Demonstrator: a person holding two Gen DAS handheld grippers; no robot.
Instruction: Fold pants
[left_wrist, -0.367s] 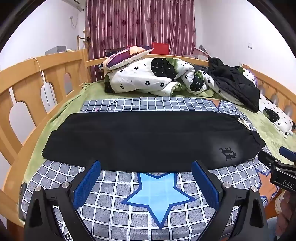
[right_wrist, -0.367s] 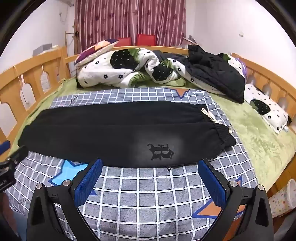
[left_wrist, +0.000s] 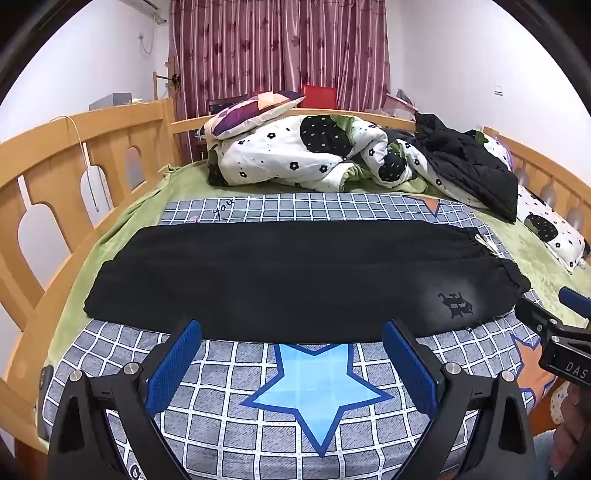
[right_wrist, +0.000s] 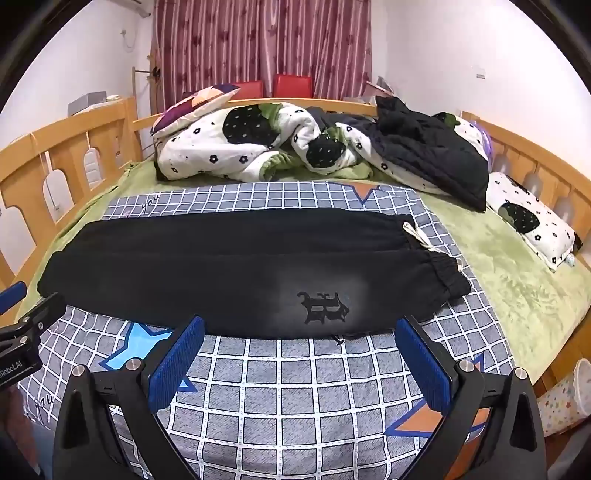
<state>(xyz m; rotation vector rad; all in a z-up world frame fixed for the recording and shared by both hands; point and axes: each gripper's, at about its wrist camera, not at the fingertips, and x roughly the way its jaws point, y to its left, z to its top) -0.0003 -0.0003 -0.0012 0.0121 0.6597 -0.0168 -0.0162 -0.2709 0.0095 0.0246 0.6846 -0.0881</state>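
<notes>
Both claws — left (left_wrist: 291, 354), right (right_wrist: 299, 354) — stay spread wide, empty, short of unmoved pants (left_wrist: 295, 280).

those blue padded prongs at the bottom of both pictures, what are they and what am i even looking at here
They belong to two hand-held grasping tools, one in each of a person's hands. Each tool has a wide-angle camera that looks forward along its two fingers, so each picture shows its own tool at the bottom edge. One picture is from the left tool, the other from the right tool. Each tool also shows at the edge of the other's picture.

Ahead of both lies a pair of black pants, stretched flat and sideways across a checked blanket with stars on a wooden-railed bed. The waistband with its drawstring is at the right end. At the far end of the bed are a bunched flowered quilt and a dark jacket.

Both tools are wide open and hold nothing; the pants are untouched.
</notes>
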